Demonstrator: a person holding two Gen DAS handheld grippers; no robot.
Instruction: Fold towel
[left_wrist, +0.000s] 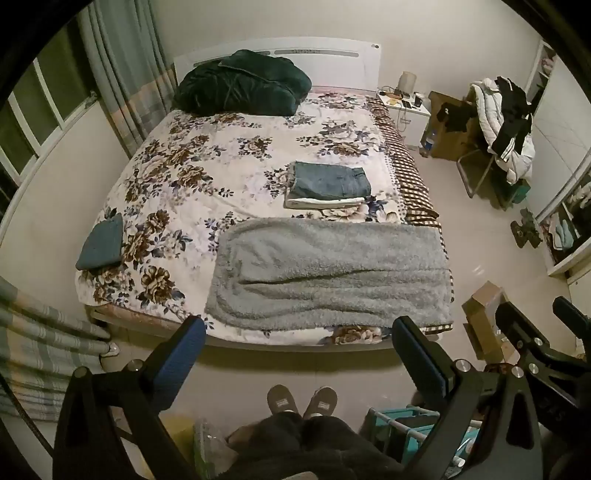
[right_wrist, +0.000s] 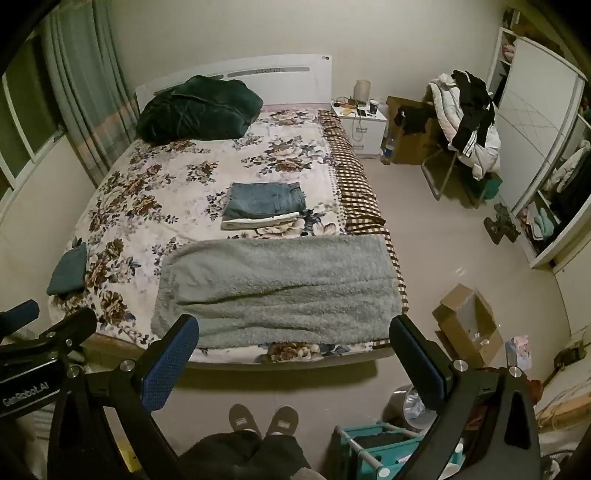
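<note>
A fluffy grey towel lies spread along the near edge of the flower-patterned bed, with long wrinkles running across it. My left gripper hangs open above the floor in front of the bed, holding nothing. My right gripper is open too, level with the towel's near hem and clear of it. Each gripper's black frame shows at the side of the other's view.
Folded jeans on a white cloth sit mid-bed, a folded teal cloth at the left edge, a dark green quilt by the headboard. A person's slippered feet stand before the bed. Cardboard box, teal rack and cluttered chair stand right.
</note>
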